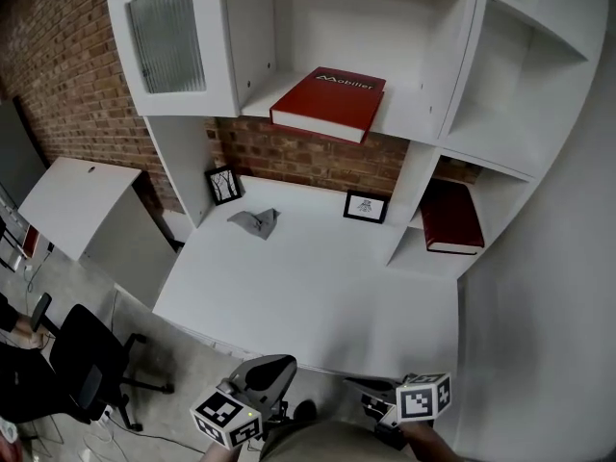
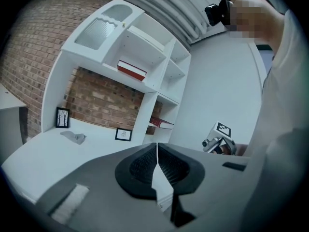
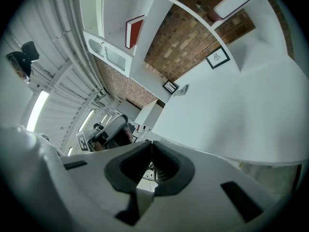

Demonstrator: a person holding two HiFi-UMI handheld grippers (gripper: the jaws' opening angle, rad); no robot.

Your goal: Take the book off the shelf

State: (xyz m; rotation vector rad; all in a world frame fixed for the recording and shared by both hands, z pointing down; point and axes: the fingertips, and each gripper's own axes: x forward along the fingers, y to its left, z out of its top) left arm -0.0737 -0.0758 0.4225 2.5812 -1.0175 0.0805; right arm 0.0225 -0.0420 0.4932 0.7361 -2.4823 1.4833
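- The red book [image 1: 327, 104] is lying flat on the upper shelf [image 1: 256, 106], upper centre of the head view, with its long axis running left to right and one edge overhanging.
- The left gripper [image 2: 157, 166] and right gripper [image 3: 150, 166] are hovering at the bottom edge, both with jaws closed and empty, well apart from the book. Neither is clearly nearer.

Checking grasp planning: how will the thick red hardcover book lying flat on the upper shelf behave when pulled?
The thick red hardcover book looks stiff, so it should probably slide as one slab, not flop. Its thickness suggests real weight. Its front edge seems to overhang the white shelf, so it may tip forward once drawn out.
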